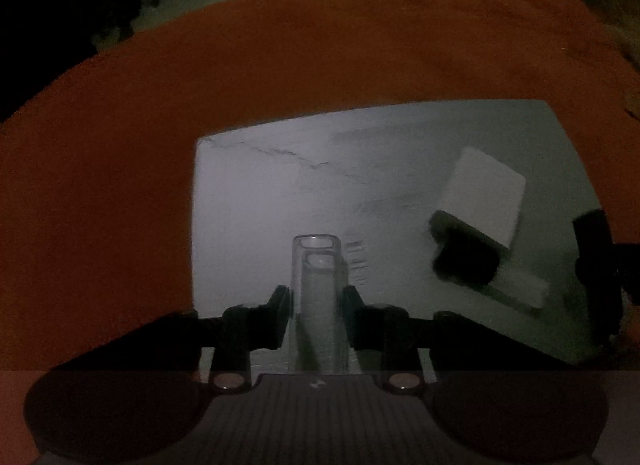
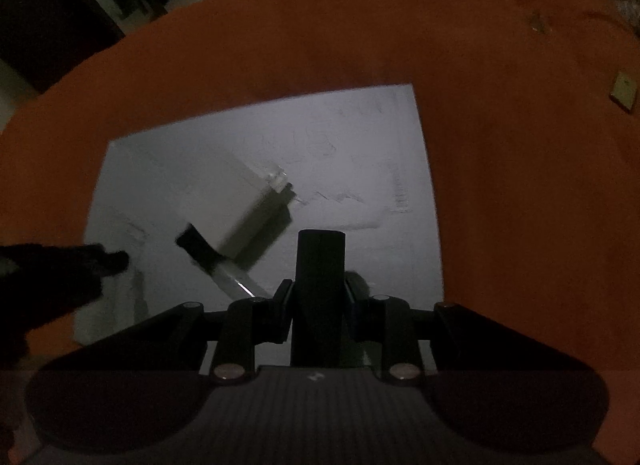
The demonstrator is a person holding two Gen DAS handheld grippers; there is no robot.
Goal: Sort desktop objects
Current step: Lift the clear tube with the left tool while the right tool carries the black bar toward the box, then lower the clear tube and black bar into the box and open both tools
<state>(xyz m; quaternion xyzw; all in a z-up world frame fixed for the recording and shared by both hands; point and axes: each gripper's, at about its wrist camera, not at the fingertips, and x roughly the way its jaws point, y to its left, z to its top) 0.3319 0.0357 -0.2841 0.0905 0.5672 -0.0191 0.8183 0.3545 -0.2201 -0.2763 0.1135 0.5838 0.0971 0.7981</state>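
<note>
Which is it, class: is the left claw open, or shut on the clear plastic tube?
Shut on it: the left claw has both pads pressed against the clear plastic tube.

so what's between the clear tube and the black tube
A white block lies on the white sheet between the clear tube and black tube; both wrist views show it.

blur: white block (image 1: 486,195) smeared, we can't name it | hidden: clear tube (image 1: 318,301) base behind gripper body | small: tan tag (image 2: 624,91) far right unreadable
</note>
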